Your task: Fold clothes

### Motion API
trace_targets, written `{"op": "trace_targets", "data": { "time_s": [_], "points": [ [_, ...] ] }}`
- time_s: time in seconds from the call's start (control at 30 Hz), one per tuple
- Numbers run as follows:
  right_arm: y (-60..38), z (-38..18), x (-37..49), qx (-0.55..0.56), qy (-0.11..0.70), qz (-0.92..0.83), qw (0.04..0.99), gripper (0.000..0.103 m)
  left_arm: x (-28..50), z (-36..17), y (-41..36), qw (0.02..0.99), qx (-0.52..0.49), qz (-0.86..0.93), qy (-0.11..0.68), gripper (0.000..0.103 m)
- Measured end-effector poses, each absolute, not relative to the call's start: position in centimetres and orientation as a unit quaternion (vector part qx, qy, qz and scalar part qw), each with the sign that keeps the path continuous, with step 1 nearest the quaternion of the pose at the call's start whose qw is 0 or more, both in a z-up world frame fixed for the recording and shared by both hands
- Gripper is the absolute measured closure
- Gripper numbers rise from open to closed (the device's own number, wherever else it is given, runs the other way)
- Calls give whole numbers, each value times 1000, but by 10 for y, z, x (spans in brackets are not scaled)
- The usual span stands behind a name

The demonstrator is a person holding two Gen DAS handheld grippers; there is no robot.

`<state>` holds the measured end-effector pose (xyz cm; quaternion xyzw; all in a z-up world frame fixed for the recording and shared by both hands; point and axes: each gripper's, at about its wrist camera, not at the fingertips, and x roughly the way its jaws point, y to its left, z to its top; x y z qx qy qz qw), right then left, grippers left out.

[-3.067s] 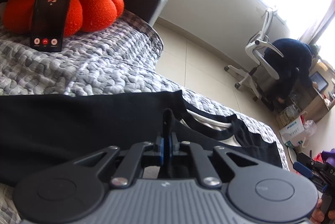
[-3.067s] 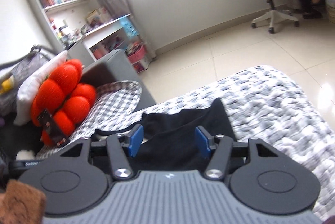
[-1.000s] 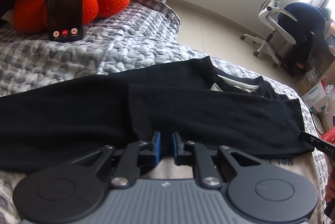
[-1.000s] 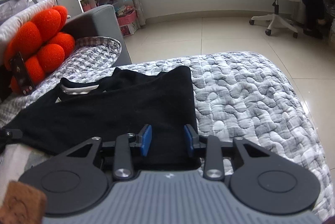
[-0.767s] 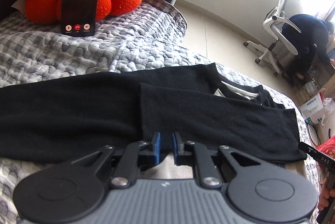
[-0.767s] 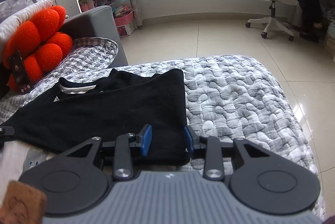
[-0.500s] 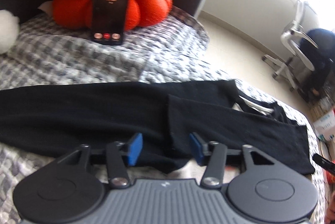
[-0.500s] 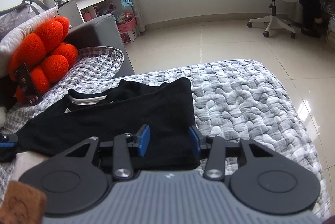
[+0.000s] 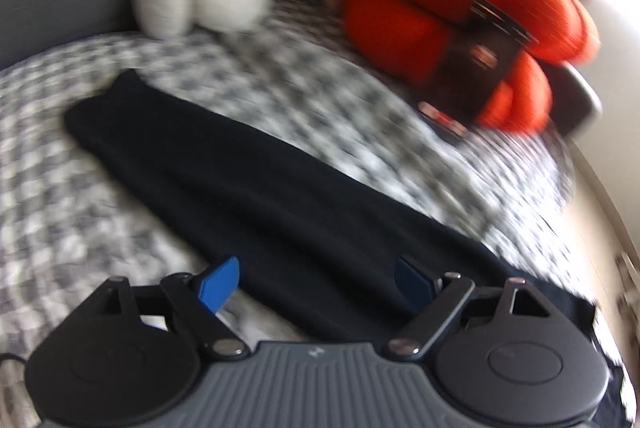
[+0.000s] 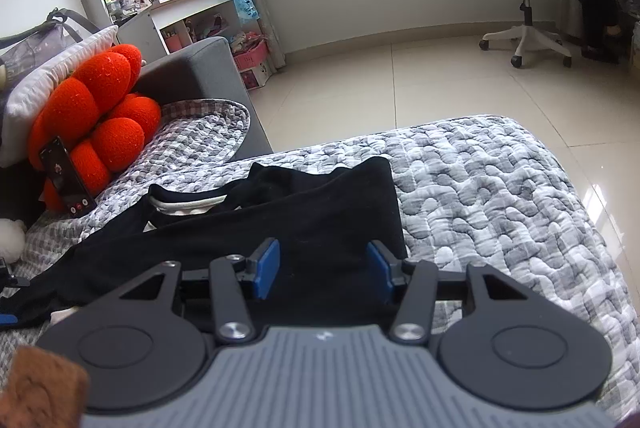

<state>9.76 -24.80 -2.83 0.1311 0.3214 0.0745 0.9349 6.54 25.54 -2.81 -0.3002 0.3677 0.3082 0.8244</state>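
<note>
A black garment (image 10: 280,224), judged soft, light and limp, is seen laid along the grey quilt (image 10: 500,188), best taken at hem corners, as the left gripper (image 9: 316,282) and right gripper (image 10: 324,266) are opened, nothing pinched.

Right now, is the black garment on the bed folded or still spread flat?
Partly folded. The black garment lies as a long narrow band on the grey quilt, one layer lapped over another beside the white-trimmed collar.

Both grips let go.
Your left gripper (image 9: 316,282) and right gripper (image 10: 323,268) are opening, no longer pinching the black garment (image 10: 280,220).
</note>
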Motion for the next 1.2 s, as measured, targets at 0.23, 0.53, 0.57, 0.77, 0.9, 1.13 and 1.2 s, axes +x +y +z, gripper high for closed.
{"op": "trace_targets", "data": {
  "time_s": [0.23,0.53,0.57,0.77,0.9,1.13,1.2],
  "points": [
    [-237,-29,102,136,324,79,933,50,48,-39,298,780,-325,428,322,17],
    [-226,-30,106,140,327,82,931,50,35,-58,327,759,-334,492,265,30],
    [-226,-30,106,141,327,81,931,50,35,-59,328,761,-332,494,257,32],
    [-230,-30,107,149,328,75,930,50,31,-66,334,761,-336,514,210,45],
    [-234,-32,107,151,330,71,929,50,22,-69,338,750,-350,531,179,64],
    [-239,-30,104,156,328,70,929,50,11,-70,342,749,-362,533,153,98],
    [-241,-29,104,158,327,71,929,50,9,-65,339,758,-358,527,137,99]
  ]
}}
